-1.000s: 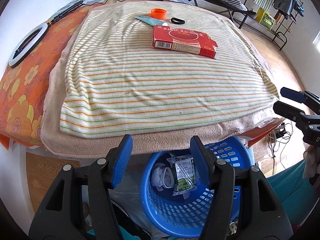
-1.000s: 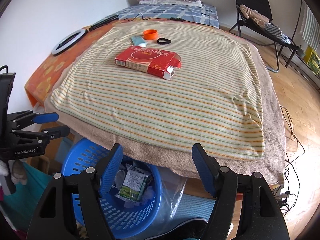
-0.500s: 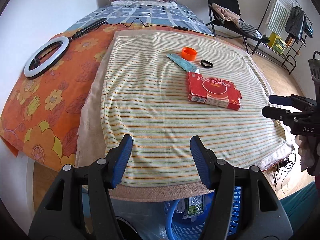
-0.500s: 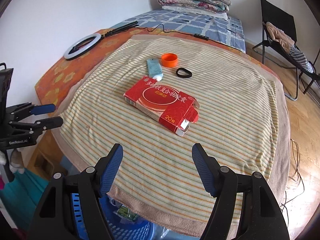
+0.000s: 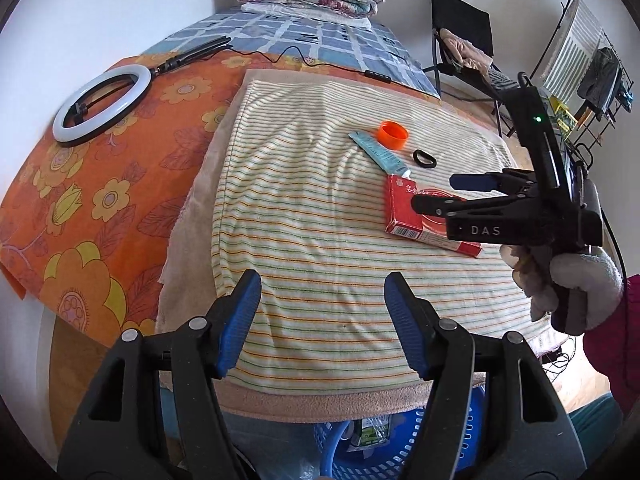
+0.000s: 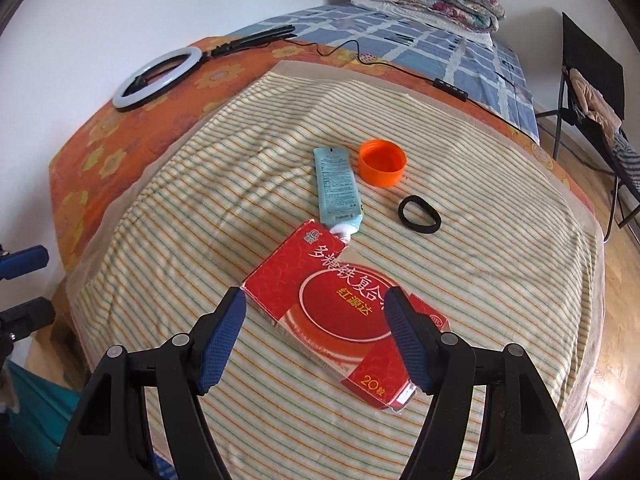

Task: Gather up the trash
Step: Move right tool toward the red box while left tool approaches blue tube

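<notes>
On the striped towel [image 6: 500, 248] spread over the bed, a red medicine carton [image 6: 340, 304] was laid flat, with one end flap open at the corner nearest the right wrist camera. The right gripper [image 6: 314, 334] was positioned directly above the carton with its blue-padded fingers [image 6: 220, 332] spread wide; the carton was seen between the two pads, its left corner just beside the left pad and its right edge partly hidden behind the right pad. Whether either pad touched the carton could not be determined. A pale blue tube [image 6: 336, 190] was located just beyond the carton, its white cap touching or nearly touching the carton's far corner. An orange cap [image 6: 382, 162] was placed just beside the tube, open side up, and a black hair band [image 6: 419, 215] lay near both. From the left wrist view, the right gripper [image 5: 434, 192] was seen held in a white-gloved hand [image 5: 572, 288] over the carton [image 5: 404, 216], nothing gripped between its fingers. The left gripper [image 5: 322, 320] was held over the near edge of the towel [image 5: 300, 200], well apart from the carton, with its fingers likewise spread and nothing between them. A blue basket [image 5: 476, 440] was partly visible below the bed edge, with a green-and-white packet [image 5: 370, 434] inside it. A ring light [image 6: 156, 76] rested on the orange floral sheet [image 5: 80, 200].
</notes>
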A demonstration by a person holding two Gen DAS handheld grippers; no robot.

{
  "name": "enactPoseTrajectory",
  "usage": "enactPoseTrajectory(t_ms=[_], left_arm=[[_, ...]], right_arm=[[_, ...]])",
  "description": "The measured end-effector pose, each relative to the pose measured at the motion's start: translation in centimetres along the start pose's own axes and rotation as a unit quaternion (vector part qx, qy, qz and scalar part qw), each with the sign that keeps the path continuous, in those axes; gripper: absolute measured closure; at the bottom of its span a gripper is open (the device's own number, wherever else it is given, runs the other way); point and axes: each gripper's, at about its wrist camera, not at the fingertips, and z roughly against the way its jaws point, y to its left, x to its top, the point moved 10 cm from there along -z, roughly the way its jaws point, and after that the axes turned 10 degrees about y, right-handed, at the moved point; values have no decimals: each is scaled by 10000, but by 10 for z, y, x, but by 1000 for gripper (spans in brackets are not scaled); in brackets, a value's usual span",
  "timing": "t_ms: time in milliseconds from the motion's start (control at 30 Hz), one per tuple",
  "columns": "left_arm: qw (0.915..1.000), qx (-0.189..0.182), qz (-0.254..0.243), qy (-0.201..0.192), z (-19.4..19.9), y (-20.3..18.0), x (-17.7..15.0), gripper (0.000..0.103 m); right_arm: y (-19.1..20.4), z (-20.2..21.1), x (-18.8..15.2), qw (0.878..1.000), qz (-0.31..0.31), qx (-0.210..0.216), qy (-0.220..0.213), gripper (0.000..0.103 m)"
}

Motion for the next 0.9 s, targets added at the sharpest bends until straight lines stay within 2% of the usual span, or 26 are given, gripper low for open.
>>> enactPoseTrajectory(t_ms=[267, 367, 600, 800, 900], left_arm=[[9998, -71, 81, 143, -7, 1, 1, 37], [9998, 4, 37, 189, -9, 2, 8, 37], [9994, 171, -189, 227, -25, -3, 38, 37], [9980, 121, -487, 380, -55, -27, 71, 37], [9977, -29, -459, 500, -75, -41, 89, 37]], right_arm=[[17, -41, 20, 9983, 311, -377, 306, 32], [7, -51, 18, 9967, 356, -589, 420, 32], [-32, -49, 14, 9970, -5, -651, 410, 32], [-67, -42, -7, 9979, -387, -262, 449, 32], [-83, -28, -16, 9967, -740, 183, 297, 32]])
